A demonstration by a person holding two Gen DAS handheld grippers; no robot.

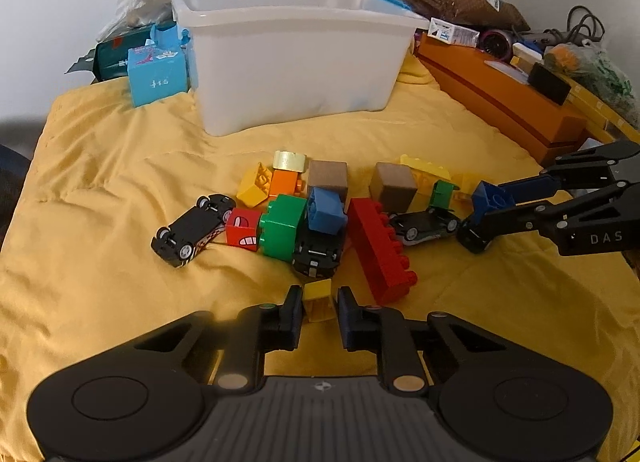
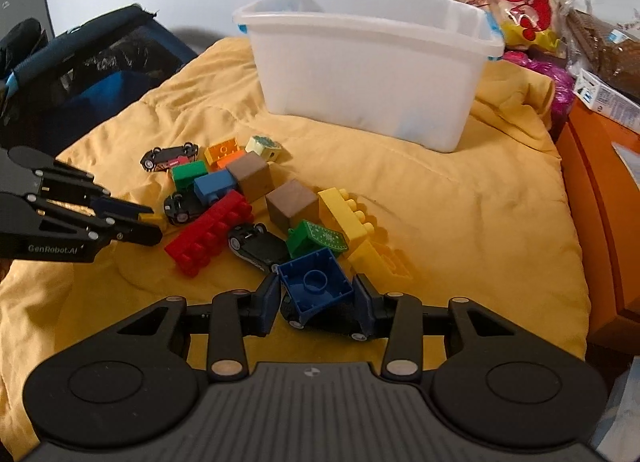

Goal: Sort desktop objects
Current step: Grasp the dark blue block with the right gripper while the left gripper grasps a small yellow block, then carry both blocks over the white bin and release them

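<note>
- Toys lie in a heap on a yellow cloth (image 1: 100,182) in the middle of both views: blocks and little cars.
- White plastic bin (image 1: 296,62) stands at the top middle of the left wrist view, behind the heap. Its inside cannot be seen from here, so I cannot tell what is in it.
- Left gripper (image 1: 318,304) is at the bottom middle of its own view. Its fingers (image 1: 292,310) pinch a small yellow block (image 1: 319,298) that sits low on the cloth.
- Right gripper (image 2: 318,302) is at the bottom middle of its own view. Its fingers (image 2: 268,306) press on both sides of a blue block (image 2: 316,286), hollow side up. A black toy car (image 2: 328,320) lies just under that block.
- Long red block (image 1: 382,246) lies just beside the yellow one, to its upper right.
- Two brown cubes (image 1: 392,184) sit at the back of the heap, near the bin.
- Another black car (image 1: 192,228) lies upside down at the left of the heap.
- Orange box (image 1: 500,102) lies along the right edge, with small things on top.
- Light blue box (image 1: 158,76) stands at the upper left, next to the bin.
</note>
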